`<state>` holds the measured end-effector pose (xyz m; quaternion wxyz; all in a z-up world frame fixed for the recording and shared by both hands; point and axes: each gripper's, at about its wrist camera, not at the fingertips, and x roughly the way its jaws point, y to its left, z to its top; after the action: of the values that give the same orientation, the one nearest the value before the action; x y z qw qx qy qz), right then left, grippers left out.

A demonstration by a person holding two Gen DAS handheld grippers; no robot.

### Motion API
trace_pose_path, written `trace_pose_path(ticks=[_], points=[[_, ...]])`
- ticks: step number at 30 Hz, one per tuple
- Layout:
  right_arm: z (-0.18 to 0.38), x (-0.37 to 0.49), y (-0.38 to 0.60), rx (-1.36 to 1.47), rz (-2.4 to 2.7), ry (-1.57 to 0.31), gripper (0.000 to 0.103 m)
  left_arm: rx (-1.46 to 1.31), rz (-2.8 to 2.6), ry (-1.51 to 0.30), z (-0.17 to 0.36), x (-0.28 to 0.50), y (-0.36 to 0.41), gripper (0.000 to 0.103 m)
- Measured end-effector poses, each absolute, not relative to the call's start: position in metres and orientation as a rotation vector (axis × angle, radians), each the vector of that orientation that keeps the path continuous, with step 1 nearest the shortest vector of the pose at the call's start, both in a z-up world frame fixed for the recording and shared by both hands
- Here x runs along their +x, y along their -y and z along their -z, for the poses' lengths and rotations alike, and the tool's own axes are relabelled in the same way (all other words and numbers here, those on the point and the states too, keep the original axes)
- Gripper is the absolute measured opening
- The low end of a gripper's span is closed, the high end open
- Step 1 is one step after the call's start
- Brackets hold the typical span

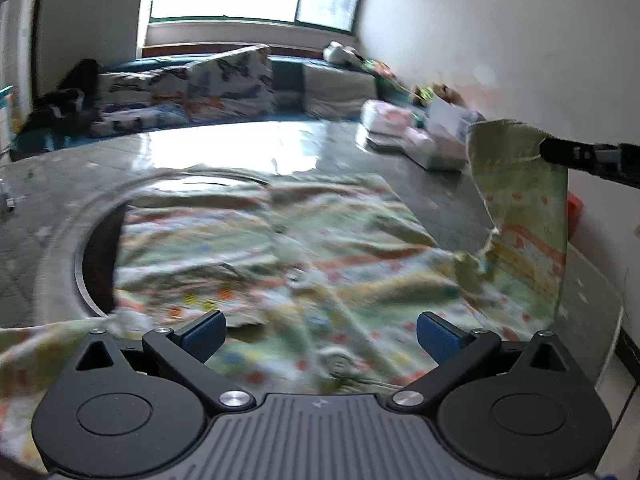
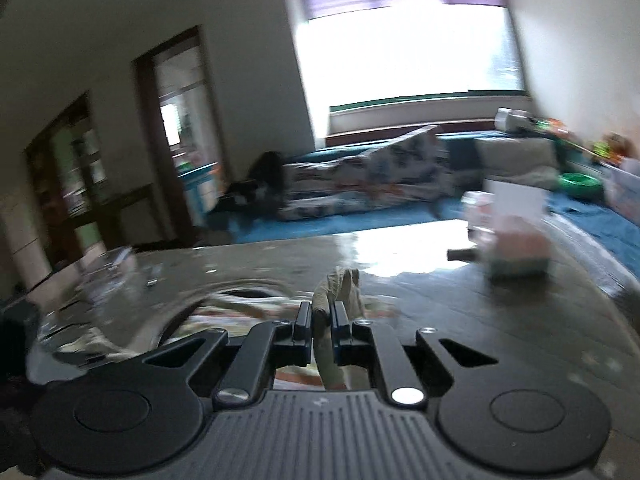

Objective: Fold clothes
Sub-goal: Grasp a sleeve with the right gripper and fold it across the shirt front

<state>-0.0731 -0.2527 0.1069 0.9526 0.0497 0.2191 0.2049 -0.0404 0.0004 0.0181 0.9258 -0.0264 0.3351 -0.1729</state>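
A light green patterned garment (image 1: 280, 248) with red and yellow bands lies spread and wrinkled on the dark glossy table (image 1: 224, 148). My left gripper (image 1: 320, 336) is open and empty, low over the garment's near part. My right gripper (image 2: 320, 316) is shut on a corner of the garment (image 2: 340, 284) and holds it lifted. In the left wrist view the right gripper (image 1: 544, 150) shows at the right edge, with the raised flap (image 1: 524, 200) hanging down from it to the table.
A round recessed ring (image 1: 92, 248) sits in the table at the left, partly under the garment. Boxes and packets (image 1: 404, 132) stand at the table's far right. A sofa with patterned cushions (image 1: 208, 84) is behind, and a white wall (image 1: 520, 40) at the right.
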Motion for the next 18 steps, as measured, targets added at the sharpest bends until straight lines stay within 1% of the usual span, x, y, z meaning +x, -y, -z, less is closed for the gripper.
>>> trace_pose_path(ticks=[6, 15, 17, 18], points=[[-0.112, -0.055, 0.183, 0.010, -0.574, -0.464, 0.008, -0.105, 0.273, -0.647, -0.026, -0.042, -0.035, 0.103], [-0.085, -0.043, 0.104, -0.101, -0.735, -0.572, 0.008, -0.164, 0.164, -0.623, -0.027, -0.047, -0.076, 0.103], [-0.078, -0.043, 0.094, -0.114, -0.763, -0.598, 0.009, -0.176, 0.148, -0.618, -0.028, -0.047, -0.082, 0.103], [-0.075, -0.045, 0.092, -0.115, -0.778, -0.609, 0.013, -0.180, 0.143, -0.615, -0.028, -0.047, -0.084, 0.103]])
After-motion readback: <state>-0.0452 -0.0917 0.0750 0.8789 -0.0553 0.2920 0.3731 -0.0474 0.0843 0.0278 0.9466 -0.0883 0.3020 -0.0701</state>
